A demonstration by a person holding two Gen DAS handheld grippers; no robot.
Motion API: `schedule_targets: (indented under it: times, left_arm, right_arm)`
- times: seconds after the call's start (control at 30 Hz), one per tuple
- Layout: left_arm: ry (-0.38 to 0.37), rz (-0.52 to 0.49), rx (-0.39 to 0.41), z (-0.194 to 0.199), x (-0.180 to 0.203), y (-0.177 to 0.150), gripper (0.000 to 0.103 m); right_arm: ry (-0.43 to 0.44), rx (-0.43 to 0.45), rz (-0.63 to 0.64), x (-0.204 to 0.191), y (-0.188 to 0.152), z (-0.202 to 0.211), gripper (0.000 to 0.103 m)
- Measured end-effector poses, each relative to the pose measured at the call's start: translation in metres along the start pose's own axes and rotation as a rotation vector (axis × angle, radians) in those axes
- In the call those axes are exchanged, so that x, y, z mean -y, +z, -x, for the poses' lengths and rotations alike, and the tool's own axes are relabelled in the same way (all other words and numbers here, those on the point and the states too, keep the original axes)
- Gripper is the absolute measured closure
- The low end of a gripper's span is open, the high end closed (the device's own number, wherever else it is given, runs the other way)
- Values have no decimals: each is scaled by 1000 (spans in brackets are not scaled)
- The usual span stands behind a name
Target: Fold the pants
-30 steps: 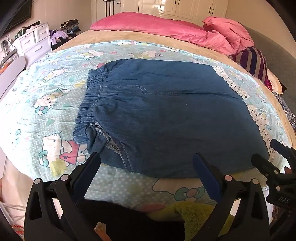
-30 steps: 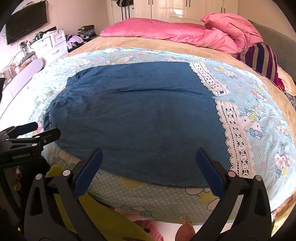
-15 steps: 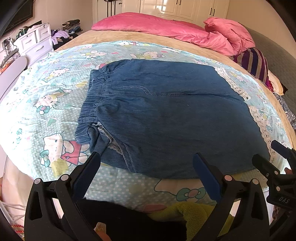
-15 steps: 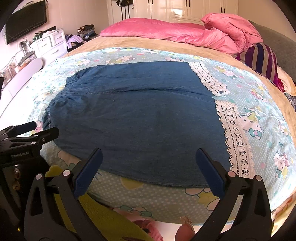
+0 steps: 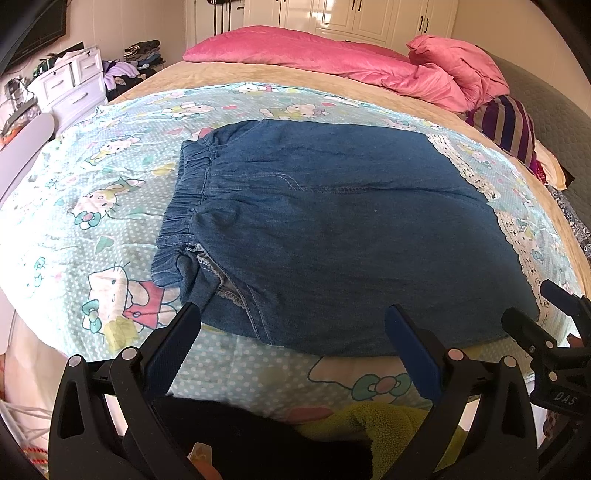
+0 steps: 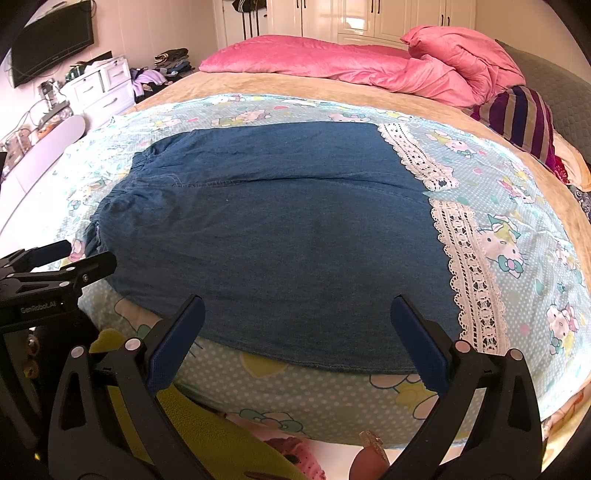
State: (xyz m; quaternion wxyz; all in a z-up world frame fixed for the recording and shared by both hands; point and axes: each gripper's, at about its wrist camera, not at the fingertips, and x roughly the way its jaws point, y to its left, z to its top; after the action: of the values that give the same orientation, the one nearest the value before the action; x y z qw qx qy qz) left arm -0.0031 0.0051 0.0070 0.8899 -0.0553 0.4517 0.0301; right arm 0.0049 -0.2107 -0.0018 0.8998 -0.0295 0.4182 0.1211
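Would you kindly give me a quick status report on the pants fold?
Left gripper open, right gripper open, both short of the near hem. Denim pants flat on cartoon sheet, waistband left. Nothing in the way.

Pants (image 5: 351, 236): matt blue denim, fine weave, gathered elastic waistband (image 5: 184, 206), white openwork lace trim (image 6: 469, 277) at the hems. Cartoon-print sheet (image 5: 92, 192): thin dotted cotton-like cloth, matt, lightly creased. Beige blanket (image 6: 295, 85) seen beneath at the bed's far edge, soft nap. Pink duvet (image 6: 351, 62): plush, slight sheen. Left gripper (image 5: 291, 332) and right gripper (image 6: 297, 328): black matt plastic with blue ribbed pads (image 6: 173, 343). Wardrobe doors (image 5: 369, 18) glossy.
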Motion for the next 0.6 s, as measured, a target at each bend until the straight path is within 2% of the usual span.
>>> schedule_targets:
  times: [0.6]
  left_arm:
    - [11,2,-3,-3,-1,1,4]
  right_arm:
    - [-1,0,2,0,3,-2,8]
